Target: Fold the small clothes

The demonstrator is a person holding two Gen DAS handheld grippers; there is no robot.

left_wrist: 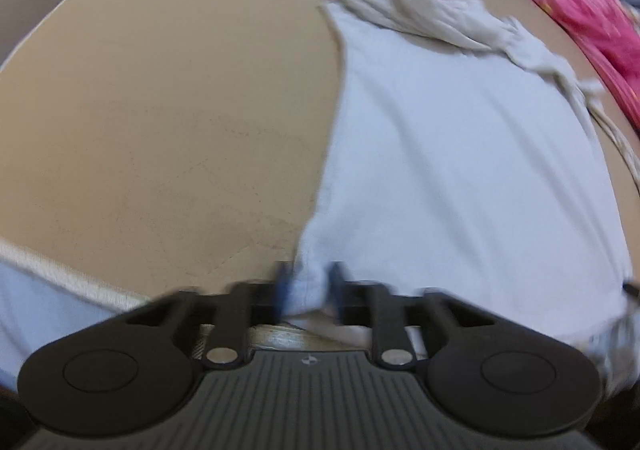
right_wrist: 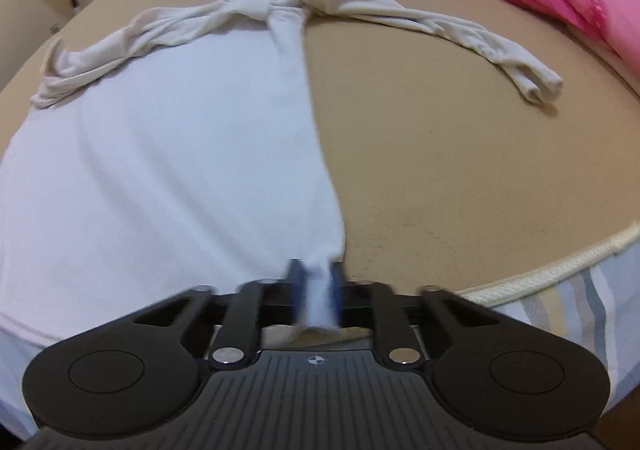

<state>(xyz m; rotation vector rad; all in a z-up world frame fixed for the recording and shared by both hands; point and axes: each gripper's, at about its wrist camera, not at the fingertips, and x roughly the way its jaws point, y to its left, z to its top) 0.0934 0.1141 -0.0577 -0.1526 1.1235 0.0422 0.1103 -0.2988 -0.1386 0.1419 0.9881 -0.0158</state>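
Gripping a near corner of a white long-sleeved shirt (left_wrist: 460, 154), the left gripper (left_wrist: 308, 286) has its fingers clamped on a bunched tuft of hem, seen from the left wrist; the garment lies flat on a tan mattress (left_wrist: 160, 110), its far sleeves rumpled, with pink bedding (left_wrist: 592, 10) beyond. From the right wrist, the right gripper (right_wrist: 318, 290) likewise pinches the opposite bottom corner, the shirt (right_wrist: 180, 150) spread out and one sleeve (right_wrist: 480, 38) trailing loose across the mattress (right_wrist: 460, 154). Folding appears barely begun: the body is laid out, no fold visible, sleeves still untucked. No brand, label or legible writing shows in either view.
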